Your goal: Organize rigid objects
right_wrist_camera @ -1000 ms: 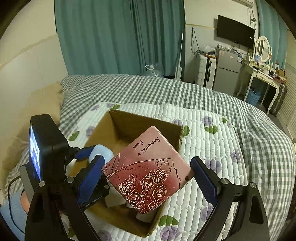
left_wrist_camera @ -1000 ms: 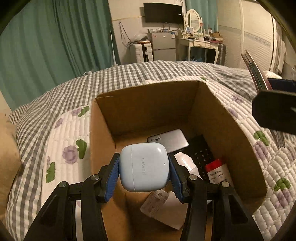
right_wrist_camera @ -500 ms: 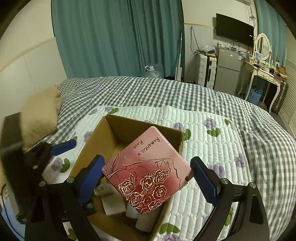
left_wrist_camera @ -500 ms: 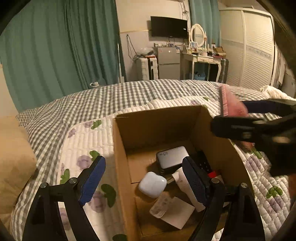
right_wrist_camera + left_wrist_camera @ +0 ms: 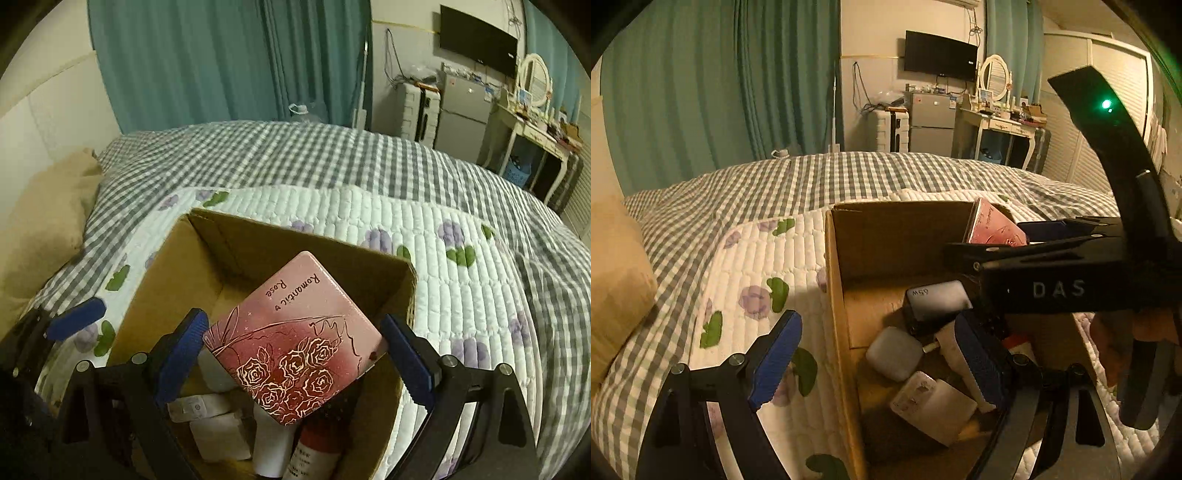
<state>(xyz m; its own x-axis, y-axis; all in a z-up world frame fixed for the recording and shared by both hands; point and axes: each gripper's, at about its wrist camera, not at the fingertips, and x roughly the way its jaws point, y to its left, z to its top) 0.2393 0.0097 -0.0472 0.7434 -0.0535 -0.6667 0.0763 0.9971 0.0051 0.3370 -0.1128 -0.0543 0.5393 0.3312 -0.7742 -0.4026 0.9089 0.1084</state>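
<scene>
An open cardboard box sits on the quilted bed; it also shows in the right wrist view. Inside lie a white earbud case, a grey 65W charger and white adapters. My left gripper is open and empty, straddling the box's left wall. My right gripper is shut on a pink rose-printed box and holds it tilted over the cardboard box; the pink box also shows in the left wrist view. A red-labelled bottle lies below it.
The box rests on a white floral quilt over a grey checked bedspread. A tan pillow lies at the left. Teal curtains, a fridge, a TV and a dressing table stand beyond the bed.
My left gripper opened and dropped the earbud case into the box, then drew back to the left. My right gripper moved the pink box over and down toward the cardboard box.
</scene>
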